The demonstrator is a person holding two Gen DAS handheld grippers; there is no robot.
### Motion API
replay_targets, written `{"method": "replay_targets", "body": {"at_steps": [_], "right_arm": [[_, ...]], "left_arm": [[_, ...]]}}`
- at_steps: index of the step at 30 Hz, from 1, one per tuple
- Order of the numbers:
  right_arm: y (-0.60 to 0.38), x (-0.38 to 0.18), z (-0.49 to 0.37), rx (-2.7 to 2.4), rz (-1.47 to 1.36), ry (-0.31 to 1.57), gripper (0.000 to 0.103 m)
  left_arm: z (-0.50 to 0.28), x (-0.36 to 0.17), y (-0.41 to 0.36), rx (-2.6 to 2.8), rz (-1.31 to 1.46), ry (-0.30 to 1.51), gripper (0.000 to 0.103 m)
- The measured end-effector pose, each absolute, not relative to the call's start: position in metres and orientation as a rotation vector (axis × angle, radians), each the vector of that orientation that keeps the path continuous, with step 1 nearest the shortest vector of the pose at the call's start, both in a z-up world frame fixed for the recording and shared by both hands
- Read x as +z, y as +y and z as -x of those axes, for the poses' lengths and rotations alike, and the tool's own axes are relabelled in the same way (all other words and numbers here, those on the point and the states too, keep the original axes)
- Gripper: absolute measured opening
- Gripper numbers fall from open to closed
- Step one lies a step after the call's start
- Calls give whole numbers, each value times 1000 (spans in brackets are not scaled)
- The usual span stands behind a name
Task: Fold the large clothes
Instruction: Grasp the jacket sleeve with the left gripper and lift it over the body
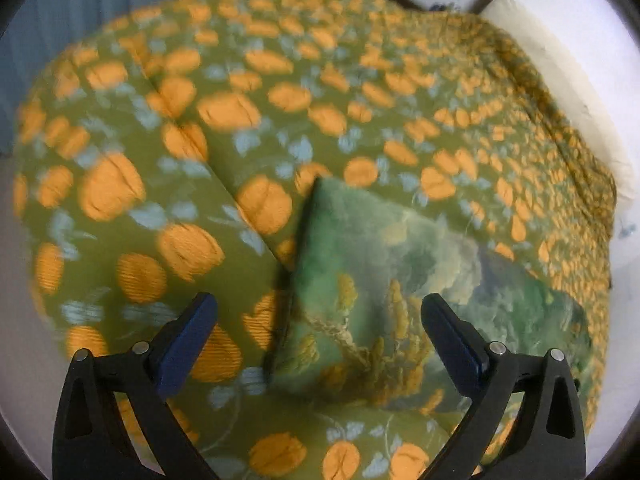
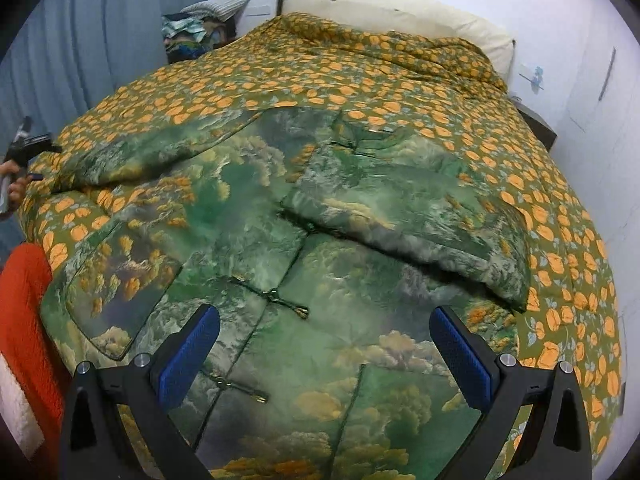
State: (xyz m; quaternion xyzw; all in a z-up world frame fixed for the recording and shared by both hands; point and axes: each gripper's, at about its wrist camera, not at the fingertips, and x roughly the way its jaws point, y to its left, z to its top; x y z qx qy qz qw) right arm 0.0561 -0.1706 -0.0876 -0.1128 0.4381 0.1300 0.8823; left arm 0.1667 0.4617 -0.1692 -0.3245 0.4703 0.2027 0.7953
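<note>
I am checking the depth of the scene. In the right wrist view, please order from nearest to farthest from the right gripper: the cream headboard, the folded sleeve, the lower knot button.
1. Lower knot button, just ahead of the right gripper, left.
2. Folded sleeve, middle of the jacket, right.
3. Cream headboard, at the far wall.

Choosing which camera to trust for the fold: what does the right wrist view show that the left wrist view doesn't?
Only the right wrist view shows the whole green jacket with one sleeve folded across its front, the frog clasps, and an orange cloth. Only the left shows a jacket corner close up. Both show the orange-flowered bedspread and open grippers.
</note>
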Motion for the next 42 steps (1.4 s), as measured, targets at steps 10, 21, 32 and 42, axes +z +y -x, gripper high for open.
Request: {"method": "replay_targets", "body": {"at_steps": [10,21,32,42], "right_arm": [[-151,-91,-51,340,258,896,103],[-213,-87,-49,264,76,823,103],[-302,-81,-32,84,-59,772,103],[-353,-92,-30,-17,-155,787,103]], "left_arm": [[-185,-134,429,432,564,1032,10],[-235,96,168,-86,168,704,9],[-291,4,-128,-459,8,859,8],[-269,-132,-218,-498,-112,1064,53]]}}
